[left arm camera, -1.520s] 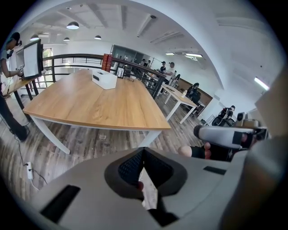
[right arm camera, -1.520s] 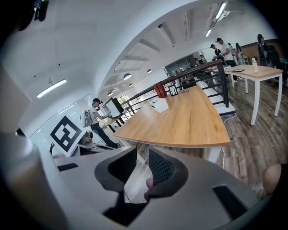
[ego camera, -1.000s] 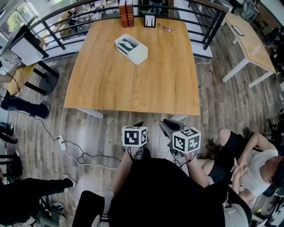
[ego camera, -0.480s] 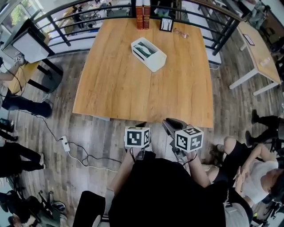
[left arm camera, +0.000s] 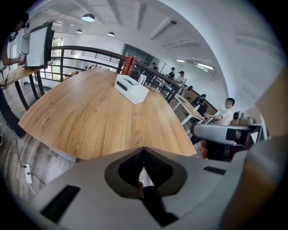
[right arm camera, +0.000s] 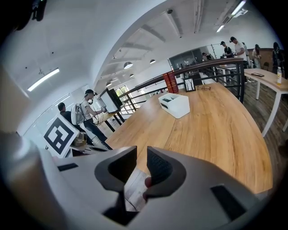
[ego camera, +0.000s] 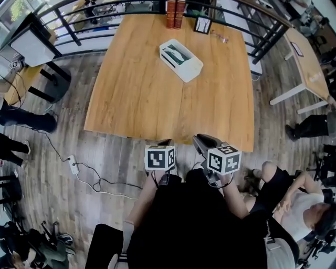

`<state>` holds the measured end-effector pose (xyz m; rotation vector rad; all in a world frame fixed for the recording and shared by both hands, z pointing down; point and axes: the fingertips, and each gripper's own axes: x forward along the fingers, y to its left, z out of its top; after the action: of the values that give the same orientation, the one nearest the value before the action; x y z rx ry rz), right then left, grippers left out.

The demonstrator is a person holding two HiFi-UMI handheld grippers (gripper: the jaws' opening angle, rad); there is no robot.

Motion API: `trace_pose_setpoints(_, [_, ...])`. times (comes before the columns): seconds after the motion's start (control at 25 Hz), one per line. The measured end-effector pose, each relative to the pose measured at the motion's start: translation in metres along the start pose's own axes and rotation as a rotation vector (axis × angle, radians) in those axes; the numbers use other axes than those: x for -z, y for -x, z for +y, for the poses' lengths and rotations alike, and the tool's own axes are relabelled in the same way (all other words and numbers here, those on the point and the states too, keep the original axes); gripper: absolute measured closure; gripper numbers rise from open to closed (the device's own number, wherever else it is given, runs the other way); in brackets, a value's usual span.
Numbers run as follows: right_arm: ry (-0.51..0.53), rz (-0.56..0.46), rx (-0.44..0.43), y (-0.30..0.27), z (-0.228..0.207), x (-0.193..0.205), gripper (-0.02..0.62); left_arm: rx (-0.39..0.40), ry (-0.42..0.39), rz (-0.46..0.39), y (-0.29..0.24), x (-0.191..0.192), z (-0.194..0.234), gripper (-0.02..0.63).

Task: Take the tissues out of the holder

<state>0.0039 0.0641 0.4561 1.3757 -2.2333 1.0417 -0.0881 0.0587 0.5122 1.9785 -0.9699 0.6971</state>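
Observation:
The white tissue holder (ego camera: 181, 59) with a dark slot on top lies on the far half of the wooden table (ego camera: 136, 100); it also shows in the left gripper view (left arm camera: 130, 88) and the right gripper view (right arm camera: 174, 104). Both grippers are held close to the body, short of the table's near edge and far from the holder. My left gripper (ego camera: 164, 143) has its jaws meeting at the tip (left arm camera: 143, 152), with nothing in them. My right gripper (ego camera: 202, 141) shows a narrow gap between its jaws (right arm camera: 141, 155), also with nothing between them.
Red books (ego camera: 175, 13), a small picture frame (ego camera: 202, 24) and glasses (ego camera: 220, 37) stand at the table's far edge by a black railing (ego camera: 79, 31). A person sits at the right (ego camera: 294, 199). A power strip and cable (ego camera: 72, 165) lie on the floor at the left.
The view has shifted, so the table and holder sit lower and nearer in the picture. Both grippers stay by the body. People at the edges have moved.

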Motion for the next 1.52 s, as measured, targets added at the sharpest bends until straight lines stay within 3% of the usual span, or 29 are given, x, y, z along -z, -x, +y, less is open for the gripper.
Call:
trace_pose_setpoints(0.32, [-0.002, -0.006, -0.006, -0.012, -0.015, -0.017, 0.517, -0.006, -0.002, 0.001, -0.016, -0.018, 0.002, 0.595])
trace_pose_setpoints(0.76, [0.014, -0.032, -0.094, -0.034, -0.055, -0.063, 0.517, -0.037, 0.000, 0.018, -0.056, -0.061, -0.005, 0.595])
trace_pose_setpoints(1.28, [0.071, 0.001, -0.188, -0.064, -0.118, -0.134, 0.517, -0.131, 0.066, -0.027, -0.103, -0.130, -0.017, 0.595])
trace_pose_setpoints(1.52, [0.088, 0.007, -0.235, -0.078, -0.130, -0.156, 0.512, -0.168, 0.105, -0.044, -0.109, -0.145, -0.016, 0.595])
